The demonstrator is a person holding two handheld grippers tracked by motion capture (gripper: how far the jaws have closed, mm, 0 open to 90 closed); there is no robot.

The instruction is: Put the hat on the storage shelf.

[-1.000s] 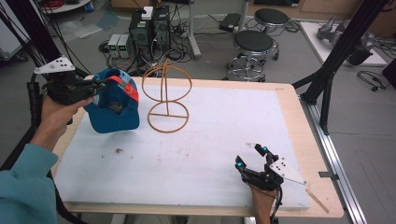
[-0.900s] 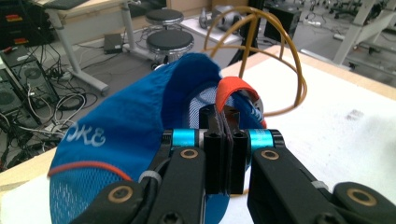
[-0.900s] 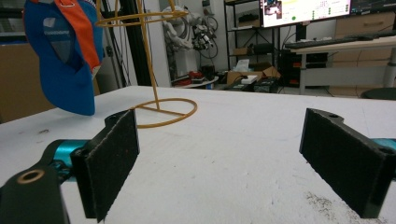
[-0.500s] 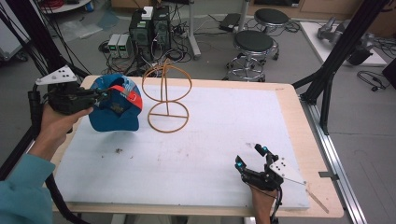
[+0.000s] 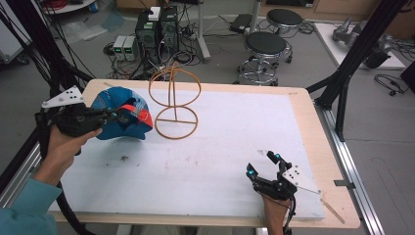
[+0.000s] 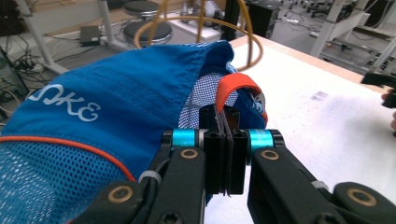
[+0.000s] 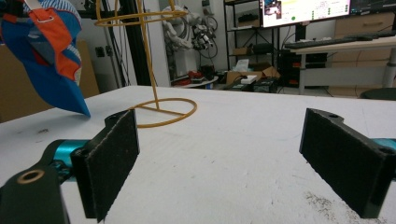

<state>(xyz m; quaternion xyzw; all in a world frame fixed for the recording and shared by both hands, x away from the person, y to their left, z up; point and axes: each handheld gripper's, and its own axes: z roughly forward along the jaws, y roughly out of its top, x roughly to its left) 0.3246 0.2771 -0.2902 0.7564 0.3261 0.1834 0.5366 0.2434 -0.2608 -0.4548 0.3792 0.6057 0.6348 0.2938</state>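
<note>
Over on the left edge of the table (image 5: 303, 122), my left gripper (image 5: 113, 116) is level, forearm angled up from the near corner, jaws clamped tight on the blue cap (image 5: 117, 105) by its orange strap (image 6: 238, 88). Cap sits just beside the wire stand (image 5: 173, 100). My right gripper (image 5: 264, 166) rests low near the front edge, jaws spread wide.
</note>
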